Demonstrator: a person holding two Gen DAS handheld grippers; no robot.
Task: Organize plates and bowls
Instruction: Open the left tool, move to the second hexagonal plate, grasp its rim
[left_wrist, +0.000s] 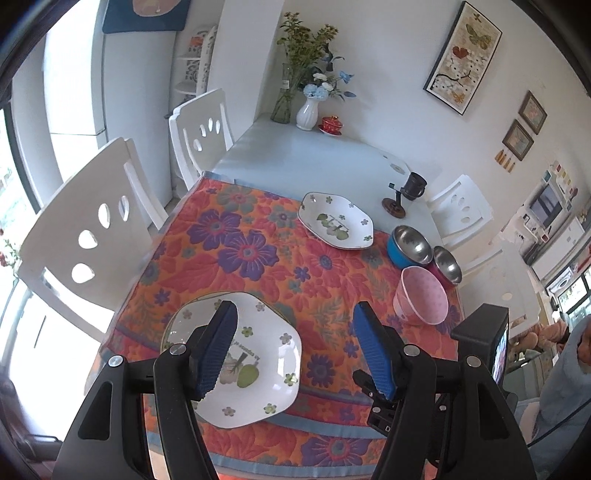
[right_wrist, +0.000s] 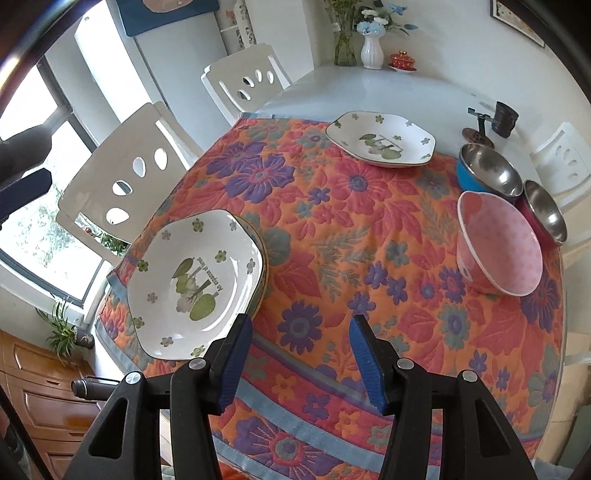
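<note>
Plates: near stack (right_wrist: 195, 280), one far plate (right_wrist: 382, 138), three bowls: pink (right_wrist: 498, 245), blue (right_wrist: 487, 171), magenta (right_wrist: 545, 212)

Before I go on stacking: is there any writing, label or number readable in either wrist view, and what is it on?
"An expanse of forest", uncertain reading, upside down: near plate, beside the green leaf picture.
Far plate: a printed line by its leaf picture, too small to read.
Tag on the glass vase: blurred, unreadable.
Wall pictures: no legible text.

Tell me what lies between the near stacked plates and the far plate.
Nothing: only bare floral tablecloth lies between the near stacked plates and the far plate. The right wrist view shows it most clearly.
</note>
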